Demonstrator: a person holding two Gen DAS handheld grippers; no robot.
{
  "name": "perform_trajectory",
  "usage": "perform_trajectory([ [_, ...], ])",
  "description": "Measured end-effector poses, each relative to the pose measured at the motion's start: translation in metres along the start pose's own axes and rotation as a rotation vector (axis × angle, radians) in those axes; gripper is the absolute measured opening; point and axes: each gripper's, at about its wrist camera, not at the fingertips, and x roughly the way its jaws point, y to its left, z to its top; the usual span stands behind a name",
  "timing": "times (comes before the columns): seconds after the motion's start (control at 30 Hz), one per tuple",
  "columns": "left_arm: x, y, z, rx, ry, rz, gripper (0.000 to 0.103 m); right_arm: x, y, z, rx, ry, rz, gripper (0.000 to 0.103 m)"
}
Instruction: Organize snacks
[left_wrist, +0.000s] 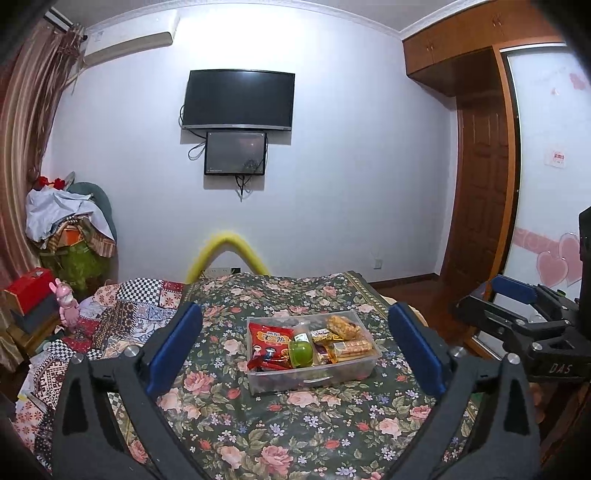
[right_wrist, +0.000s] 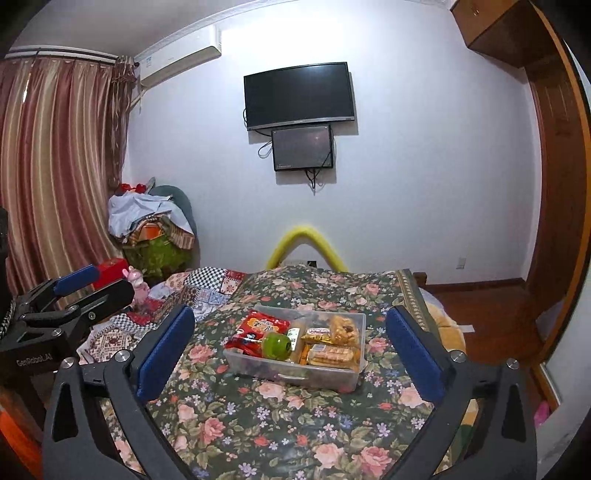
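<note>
Clear bin (left_wrist: 343, 373), lower snacks (left_wrist: 325, 341) hidden

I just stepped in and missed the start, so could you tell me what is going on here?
A person holds two grippers above a flowered tabletop. The left gripper and right gripper are both open and hold nothing. Ahead sits a clear plastic bin already filled with snacks: a red snack bag, a green bottle and wrapped biscuits.
</note>
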Motion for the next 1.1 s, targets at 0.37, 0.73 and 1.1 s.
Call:
perform_trajectory([
  [0.37, -0.0046, -0.005, -0.0036, 0.014, -0.004, -0.002, 0.103, -0.0058, 0.0049, -0.0041, -0.006, -0.013, -0.001, 0.103],
  [0.73, -0.0027, -0.0053, -0.0063, 0.017, 0.004, 0.0, 0.103, -0.0078, 0.0086, -0.006, -0.026, -0.016, -0.009, 0.103],
  [1.1, 0.0002, -0.0059, -0.0097, 0.012, 0.014, -0.016, 0.103, -0.0076, 0.0082, -0.0071, -0.017, -0.01, -0.013, 0.103],
])
